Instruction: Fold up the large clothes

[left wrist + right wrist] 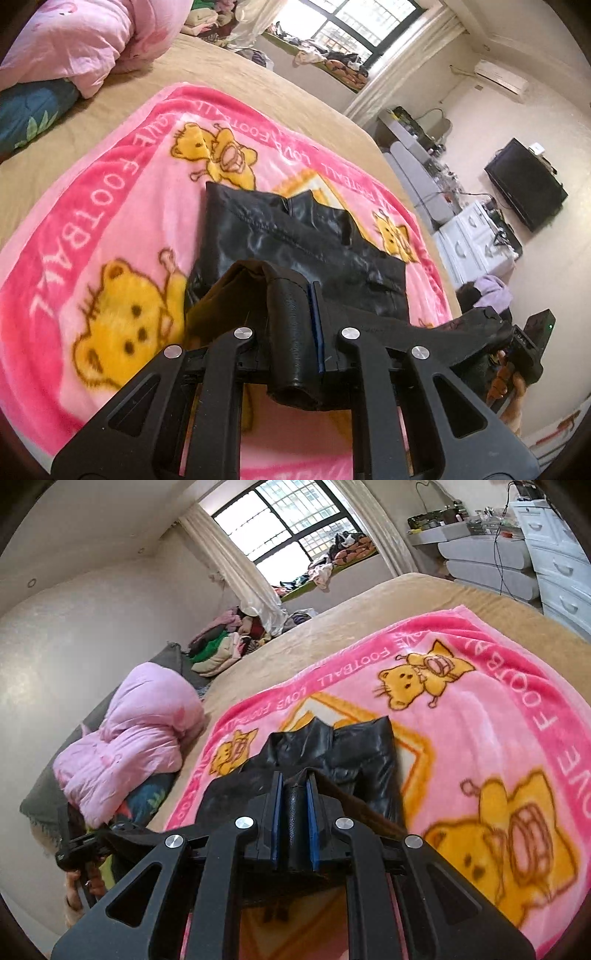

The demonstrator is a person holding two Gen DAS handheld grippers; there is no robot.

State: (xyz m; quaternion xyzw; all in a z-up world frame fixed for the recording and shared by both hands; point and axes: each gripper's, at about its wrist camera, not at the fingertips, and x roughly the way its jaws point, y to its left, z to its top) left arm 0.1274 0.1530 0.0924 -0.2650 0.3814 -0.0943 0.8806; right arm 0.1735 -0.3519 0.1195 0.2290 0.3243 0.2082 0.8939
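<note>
In the left wrist view, our left hand-held gripper (308, 321) is clamped on a rolled edge of the black leather garment (295, 236), which trails onto the pink bear blanket (110, 206) on the bed (236, 70).

In the right wrist view, our right hand-held gripper (295, 812) pinches another fold of that garment above the blanket.

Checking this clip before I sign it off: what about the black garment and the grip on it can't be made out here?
- Near end of the black garment: both views, hidden under each gripper's own frame.
- What garment it is: only a folded stretch shows on the pink blanket.
- Left gripper: left wrist view, fabric bunches over the fingers, covering one.
- Right gripper: depth of pinch, hidden between the fingers.
</note>
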